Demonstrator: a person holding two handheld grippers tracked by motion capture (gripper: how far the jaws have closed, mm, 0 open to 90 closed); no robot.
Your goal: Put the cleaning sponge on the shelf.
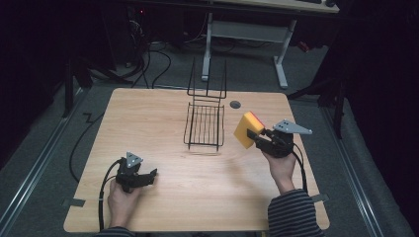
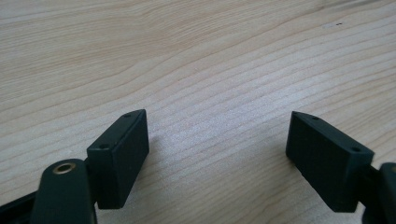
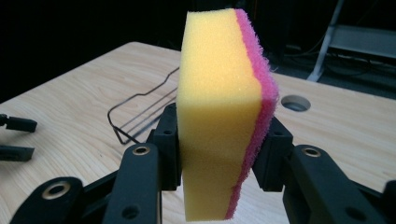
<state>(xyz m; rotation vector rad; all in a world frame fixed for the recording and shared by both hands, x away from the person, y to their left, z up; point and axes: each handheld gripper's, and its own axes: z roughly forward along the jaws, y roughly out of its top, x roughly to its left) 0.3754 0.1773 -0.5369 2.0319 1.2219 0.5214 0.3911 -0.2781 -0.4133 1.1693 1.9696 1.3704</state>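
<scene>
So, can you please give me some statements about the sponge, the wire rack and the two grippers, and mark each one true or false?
1. The right gripper holds the sponge between its jaws. True.
2. The sponge lies inside the wire rack. False: it is held up in the air, to the right of the rack.
3. The left gripper is open, with bare table between its jaws. True.
4. The sponge is yellow with a green layer. False: the thin layer is pink.
5. The left gripper is touching the rack. False: it is near the table's front left, apart from the rack.
</scene>
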